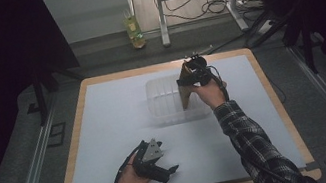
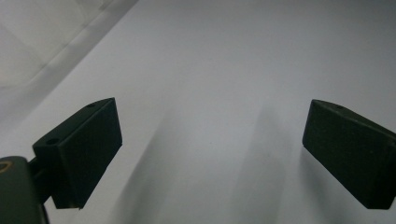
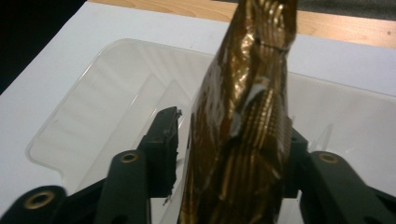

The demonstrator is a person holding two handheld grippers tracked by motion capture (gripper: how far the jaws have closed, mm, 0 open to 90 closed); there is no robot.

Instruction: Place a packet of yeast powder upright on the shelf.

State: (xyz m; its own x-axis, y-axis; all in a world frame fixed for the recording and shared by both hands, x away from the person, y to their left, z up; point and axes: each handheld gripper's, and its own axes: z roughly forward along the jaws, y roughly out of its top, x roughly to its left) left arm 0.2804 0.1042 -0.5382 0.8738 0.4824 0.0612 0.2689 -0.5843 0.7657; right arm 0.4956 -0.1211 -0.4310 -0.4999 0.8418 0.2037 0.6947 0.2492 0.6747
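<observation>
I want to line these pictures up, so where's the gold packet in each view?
High view: the gold packet hangs in the right gripper, over the clear tub, right of centre.
Right gripper view: packet stands up the middle between the jaws.
Left gripper view: not in it.
Shared landmark: the tub.

A: What is carrying the items?

B: A wooden-edged table is carrying them. A white sheet is covering nearly all of its top, leaving a wood margin showing around the edges.

A: What is lying directly on the sheet?

B: A clear plastic tray is sitting on it toward the far side, right of centre. In the right gripper view the tray is showing ribbed walls.
</observation>
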